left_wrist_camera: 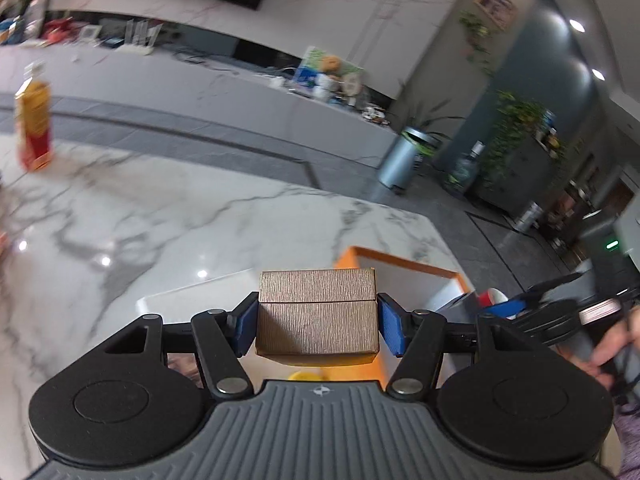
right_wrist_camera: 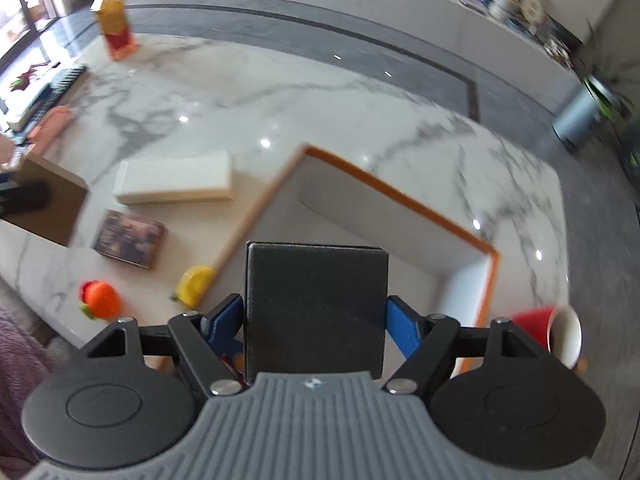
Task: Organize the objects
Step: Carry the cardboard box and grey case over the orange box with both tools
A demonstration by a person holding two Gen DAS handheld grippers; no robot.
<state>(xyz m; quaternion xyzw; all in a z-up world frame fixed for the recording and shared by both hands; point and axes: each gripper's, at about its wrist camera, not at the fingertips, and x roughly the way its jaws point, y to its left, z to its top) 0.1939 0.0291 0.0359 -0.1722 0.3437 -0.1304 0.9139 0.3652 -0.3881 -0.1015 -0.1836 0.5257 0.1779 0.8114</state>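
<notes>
From my left wrist, my left gripper (left_wrist_camera: 317,330) is clamped on a brown box (left_wrist_camera: 317,316), the blue pads (left_wrist_camera: 390,330) pressing its two sides; the box rides clear of the marble table (left_wrist_camera: 160,216), with the orange-rimmed tray (left_wrist_camera: 404,264) just beyond and below it; an orange juice bottle (left_wrist_camera: 34,128) stands far off at the left; my other hand's tool shows at the right edge beside a red cup (left_wrist_camera: 490,298); to set this box well I judge I should carry it level over the tray wall, lower it flat to the floor of the tray, and only then loosen the pads.

From my right wrist, my right gripper (right_wrist_camera: 316,326) grips a black box (right_wrist_camera: 316,312) squarely between its pads; the box hangs over the near side of the tray (right_wrist_camera: 400,192), which looks bare inside as far as I can see; left on the table are a white box (right_wrist_camera: 176,182), a dark book (right_wrist_camera: 130,238), a yellow piece (right_wrist_camera: 196,284) touching the tray's outer wall, and an orange toy fruit (right_wrist_camera: 102,300); I would place the black box tight into a corner, leaving room for the brown one alongside, and keep the two grippers from crossing.
</notes>
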